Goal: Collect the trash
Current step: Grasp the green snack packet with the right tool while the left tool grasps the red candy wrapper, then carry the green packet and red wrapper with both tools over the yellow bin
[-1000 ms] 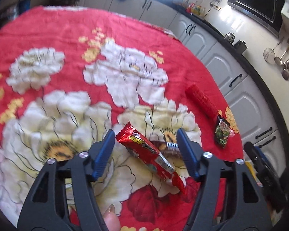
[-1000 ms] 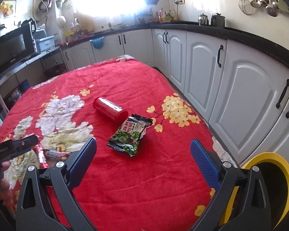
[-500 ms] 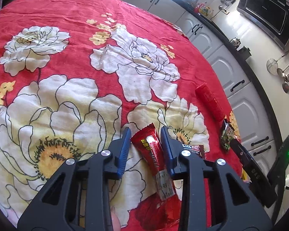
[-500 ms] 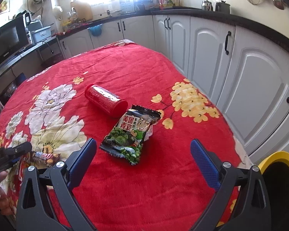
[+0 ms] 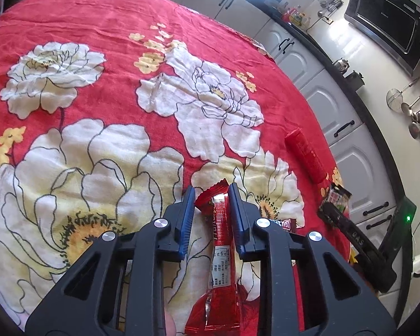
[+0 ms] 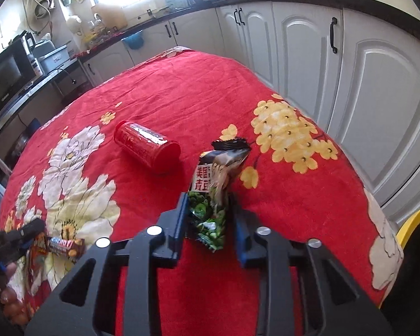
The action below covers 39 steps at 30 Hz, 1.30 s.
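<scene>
My left gripper (image 5: 211, 193) is shut on a long red candy wrapper (image 5: 219, 254), which hangs between its blue pads above the flowered red tablecloth (image 5: 98, 56). My right gripper (image 6: 208, 196) is shut on a green snack bag (image 6: 214, 190) with Chinese print, its top sticking up past the pads. A red can (image 6: 147, 147) lies on its side just beyond the bag; it also shows in the left wrist view (image 5: 305, 158). A small brown candy bar wrapper (image 6: 65, 246) lies on the cloth by the left gripper (image 6: 19, 238); it also shows in the left wrist view (image 5: 282, 224).
A yellow-rimmed bin (image 6: 414, 224) stands on the floor at the table's right edge. White cabinets (image 6: 364, 84) under a dark counter run close along the right side. The table edge (image 6: 350, 168) curves round near them.
Both grippers have closed: the left on the red wrapper, which now points along the fingers, the right moved forward and shut on the green snack bag, squeezing it upright.
</scene>
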Each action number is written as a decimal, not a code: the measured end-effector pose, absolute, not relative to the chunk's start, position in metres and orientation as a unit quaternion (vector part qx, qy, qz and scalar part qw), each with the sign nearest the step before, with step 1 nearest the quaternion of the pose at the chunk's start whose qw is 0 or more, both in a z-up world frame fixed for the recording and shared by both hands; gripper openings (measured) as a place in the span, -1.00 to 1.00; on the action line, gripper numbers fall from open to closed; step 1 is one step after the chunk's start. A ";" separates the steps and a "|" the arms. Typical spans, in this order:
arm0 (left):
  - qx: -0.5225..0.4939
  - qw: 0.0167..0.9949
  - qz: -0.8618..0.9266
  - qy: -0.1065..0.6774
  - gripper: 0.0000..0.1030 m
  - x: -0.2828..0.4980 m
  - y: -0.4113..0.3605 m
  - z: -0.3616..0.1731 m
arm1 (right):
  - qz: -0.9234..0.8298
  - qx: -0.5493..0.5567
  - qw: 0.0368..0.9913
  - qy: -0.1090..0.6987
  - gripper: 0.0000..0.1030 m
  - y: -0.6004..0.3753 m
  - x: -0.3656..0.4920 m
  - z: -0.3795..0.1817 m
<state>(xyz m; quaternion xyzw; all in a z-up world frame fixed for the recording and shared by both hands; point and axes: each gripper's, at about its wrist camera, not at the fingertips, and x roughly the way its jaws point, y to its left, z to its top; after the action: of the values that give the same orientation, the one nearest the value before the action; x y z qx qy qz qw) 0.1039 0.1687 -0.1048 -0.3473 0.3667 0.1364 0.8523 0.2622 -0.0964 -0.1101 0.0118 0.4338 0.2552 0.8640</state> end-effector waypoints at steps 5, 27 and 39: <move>-0.337 0.861 0.135 0.357 -0.65 0.101 0.165 -0.096 | 0.260 0.028 0.863 0.432 -0.70 -0.113 0.251 -0.108; -0.242 0.920 0.065 0.302 -0.66 0.098 0.082 -0.030 | 0.253 0.047 0.890 0.375 -0.75 -0.215 0.170 -0.061; -0.201 0.934 -0.003 0.296 -0.66 0.122 0.008 -0.012 | 0.216 0.059 0.908 0.353 -0.75 -0.274 0.151 -0.049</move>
<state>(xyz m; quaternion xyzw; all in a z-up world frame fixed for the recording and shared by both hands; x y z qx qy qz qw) 0.1220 0.0080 -0.0122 -0.2012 0.2961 -0.0035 0.9337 0.1510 -0.2739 -0.0486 0.0587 0.3535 0.2161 0.9082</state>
